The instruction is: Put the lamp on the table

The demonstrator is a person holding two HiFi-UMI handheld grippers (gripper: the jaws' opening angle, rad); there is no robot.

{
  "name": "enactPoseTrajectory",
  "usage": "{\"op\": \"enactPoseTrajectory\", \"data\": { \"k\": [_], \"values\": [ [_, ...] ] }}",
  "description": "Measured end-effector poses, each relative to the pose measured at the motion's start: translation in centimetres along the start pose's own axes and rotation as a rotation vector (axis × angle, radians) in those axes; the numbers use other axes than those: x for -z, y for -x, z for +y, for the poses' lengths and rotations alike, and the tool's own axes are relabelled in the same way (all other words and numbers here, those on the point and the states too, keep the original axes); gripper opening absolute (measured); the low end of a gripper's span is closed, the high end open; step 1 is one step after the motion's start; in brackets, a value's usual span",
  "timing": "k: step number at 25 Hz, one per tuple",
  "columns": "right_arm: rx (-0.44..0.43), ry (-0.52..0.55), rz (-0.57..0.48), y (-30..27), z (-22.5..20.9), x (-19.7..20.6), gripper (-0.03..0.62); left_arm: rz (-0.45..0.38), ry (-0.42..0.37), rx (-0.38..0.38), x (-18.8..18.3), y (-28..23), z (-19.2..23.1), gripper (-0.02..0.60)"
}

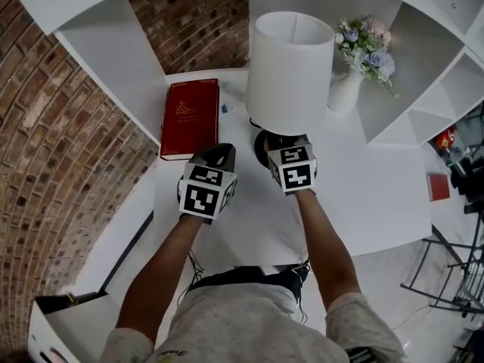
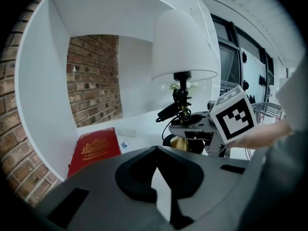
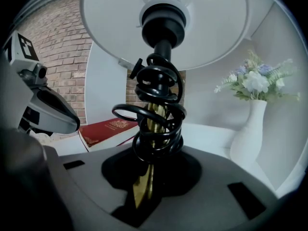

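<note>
The right gripper (image 3: 147, 177) pinches the cord-wrapped brass stem of the white-shaded table lamp (image 1: 290, 66), apparently to steady it upright on the white table (image 1: 363, 195). The left gripper (image 2: 157, 177) hovers beside it, jaws slightly parted and empty. Count: one lamp, one red hardback book (image 1: 189, 118), one white flower vase (image 1: 345, 89), two grippers.

Lamp (image 1: 290, 70) upright over white table (image 1: 378, 195)
White tapered shade, brass stem wound with coiled black cord, dark round base at the tabletop's far side; contact with the surface unclear. Right gripper (image 3: 144, 194) clamps the stem.
</note>
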State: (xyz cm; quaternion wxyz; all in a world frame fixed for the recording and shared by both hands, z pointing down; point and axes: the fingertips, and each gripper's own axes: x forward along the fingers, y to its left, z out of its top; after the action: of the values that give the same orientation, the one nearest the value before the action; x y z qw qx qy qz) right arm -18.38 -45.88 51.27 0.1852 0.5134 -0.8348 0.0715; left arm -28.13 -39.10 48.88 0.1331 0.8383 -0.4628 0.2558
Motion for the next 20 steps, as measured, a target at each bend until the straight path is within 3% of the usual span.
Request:
{"op": "enactPoseTrajectory", "data": {
  "k": [20],
  "values": [
    [0.054, -0.054, -0.023, -2.4, -2.0, 1.6, 0.087, 0.023, 0.000, 0.020, 0.6, -2.3, -0.3, -0.009]
  ]
}}
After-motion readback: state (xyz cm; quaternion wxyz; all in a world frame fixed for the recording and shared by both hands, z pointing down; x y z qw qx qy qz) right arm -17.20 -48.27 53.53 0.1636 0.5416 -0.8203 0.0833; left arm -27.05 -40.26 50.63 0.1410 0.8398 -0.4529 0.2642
